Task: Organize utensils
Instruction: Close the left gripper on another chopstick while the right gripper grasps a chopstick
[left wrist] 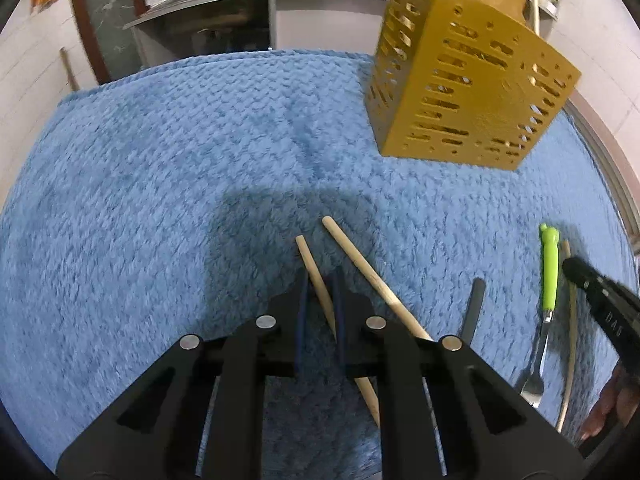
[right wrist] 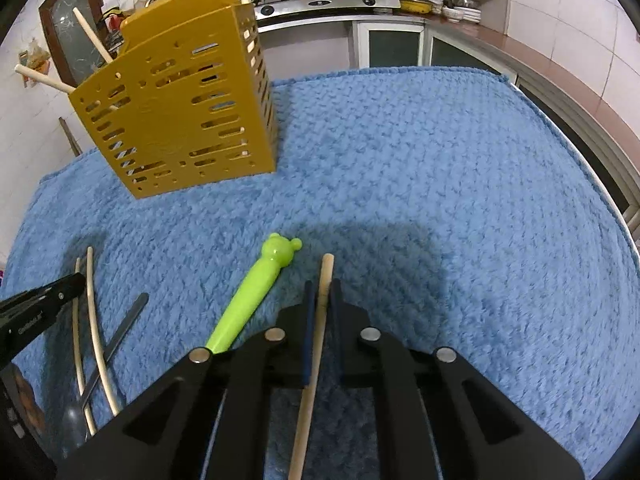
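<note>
Blue towel (left wrist: 160, 160) under all; yellow caddy (right wrist: 180, 112) upright at rear; left gripper (left wrist: 320, 300) clamped on chopstick (left wrist: 310, 264); right gripper (right wrist: 322, 300) clamped on second chopstick (right wrist: 326, 276) (off-centre grip; possible pivot, slip on lifting).

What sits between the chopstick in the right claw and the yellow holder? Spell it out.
Nothing visible blocks it. The right claw is shut on a chopstick; between it and the yellow holder lies only bare blue towel. The green-handled fork lies just left of that line, low on the towel.
</note>
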Demonstrator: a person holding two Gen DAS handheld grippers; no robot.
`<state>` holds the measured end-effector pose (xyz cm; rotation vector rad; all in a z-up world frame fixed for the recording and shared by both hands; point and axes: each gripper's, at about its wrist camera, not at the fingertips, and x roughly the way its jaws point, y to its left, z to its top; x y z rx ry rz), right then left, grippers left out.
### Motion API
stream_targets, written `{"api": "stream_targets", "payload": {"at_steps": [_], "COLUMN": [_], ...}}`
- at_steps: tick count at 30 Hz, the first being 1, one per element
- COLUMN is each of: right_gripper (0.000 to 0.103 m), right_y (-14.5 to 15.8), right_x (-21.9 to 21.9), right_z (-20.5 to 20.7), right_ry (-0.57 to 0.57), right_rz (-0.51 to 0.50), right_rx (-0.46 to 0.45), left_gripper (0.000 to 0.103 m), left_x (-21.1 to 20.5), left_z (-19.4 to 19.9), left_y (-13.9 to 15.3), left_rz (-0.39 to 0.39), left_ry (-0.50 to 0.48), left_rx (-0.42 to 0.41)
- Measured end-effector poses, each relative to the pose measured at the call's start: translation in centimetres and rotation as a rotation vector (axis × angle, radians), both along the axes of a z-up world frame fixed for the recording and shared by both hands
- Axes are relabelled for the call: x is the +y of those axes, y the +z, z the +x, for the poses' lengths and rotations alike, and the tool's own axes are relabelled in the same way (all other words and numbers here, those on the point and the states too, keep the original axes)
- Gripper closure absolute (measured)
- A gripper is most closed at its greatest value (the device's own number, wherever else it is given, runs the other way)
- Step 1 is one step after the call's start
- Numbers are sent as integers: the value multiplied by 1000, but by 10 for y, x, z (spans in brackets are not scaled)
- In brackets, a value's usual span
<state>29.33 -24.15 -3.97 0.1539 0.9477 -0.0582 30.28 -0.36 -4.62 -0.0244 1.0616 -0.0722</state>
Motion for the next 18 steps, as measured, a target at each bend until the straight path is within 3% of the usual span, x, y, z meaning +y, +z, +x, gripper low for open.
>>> {"api": "stream_targets", "payload": {"at_steps": [12, 18], "right_gripper": [96, 96], "right_y": [-4, 4], "right_x": [-3, -12], "right_z": [10, 3], "right_ry": [20, 18], "right_rz": [7, 50], "right_rx": [47, 30], "left_gripper": [92, 93], "left_x": [-7, -3], "left_z": [11, 4], "left_y": [-2, 4], "left_rz": [41, 7], "left_ry": [-34, -35], "left_rx": [35, 6]}}
